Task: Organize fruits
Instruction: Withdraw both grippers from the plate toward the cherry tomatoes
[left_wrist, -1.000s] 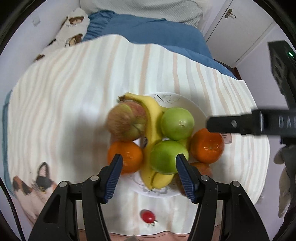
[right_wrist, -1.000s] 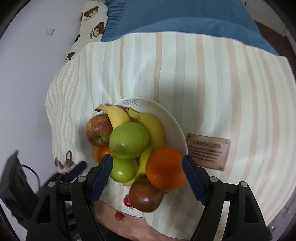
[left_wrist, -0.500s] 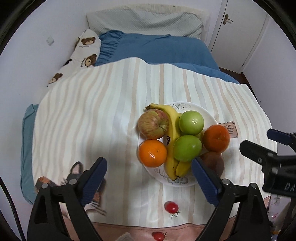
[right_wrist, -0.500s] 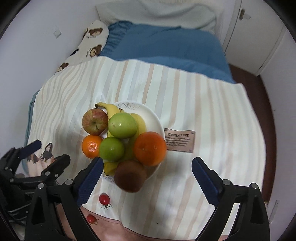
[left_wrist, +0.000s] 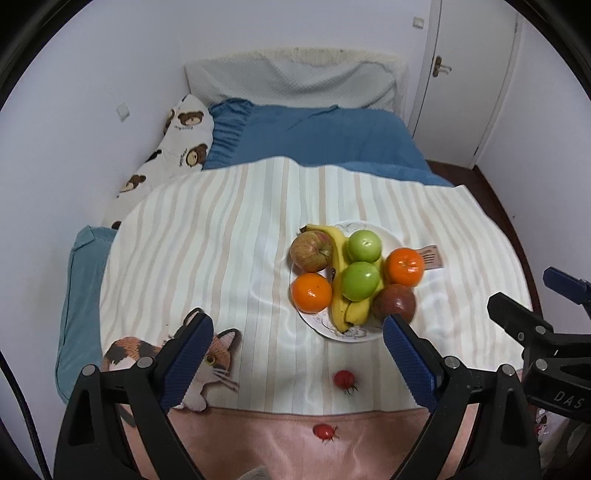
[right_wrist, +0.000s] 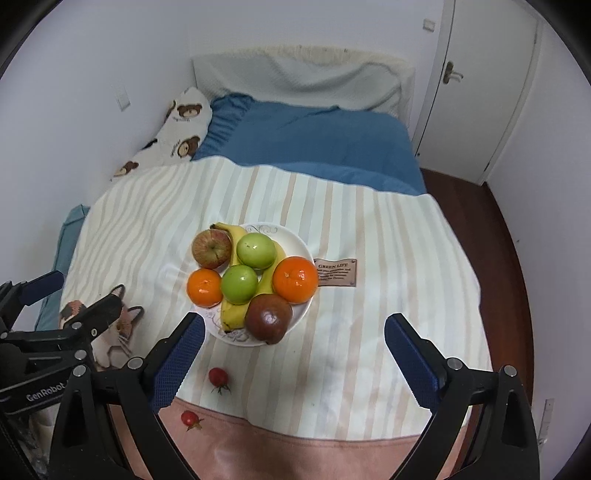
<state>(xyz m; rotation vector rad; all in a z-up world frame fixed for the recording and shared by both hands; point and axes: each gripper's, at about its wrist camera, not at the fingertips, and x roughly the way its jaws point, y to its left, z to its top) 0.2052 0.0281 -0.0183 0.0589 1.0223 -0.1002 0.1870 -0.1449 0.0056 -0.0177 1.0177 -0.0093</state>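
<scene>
Bed (left_wrist: 325, 147): blue sheet, with a striped blanket (left_wrist: 221, 258) spread over its near part.
Plate (right_wrist: 295, 243): white, on the blanket, next to a brown label (right_wrist: 337, 272).
Bananas (right_wrist: 232, 306): down the middle of the plate, under the green apples.
Apples: red (right_wrist: 211, 248) at far left, two green (right_wrist: 256, 250) (right_wrist: 239, 283) in the centre, dark red (right_wrist: 268, 318) at the near edge.
Oranges: one (right_wrist: 204, 288) at left, one (right_wrist: 295, 279) at right.
Tomatoes: two small red ones (right_wrist: 218, 376) (right_wrist: 189, 418) on the blanket, near the plate.
Left gripper (left_wrist: 297, 362): fingers spread wide, holding nothing, above the blanket.
Right gripper (right_wrist: 293, 360): fingers spread wide, holding nothing.
</scene>
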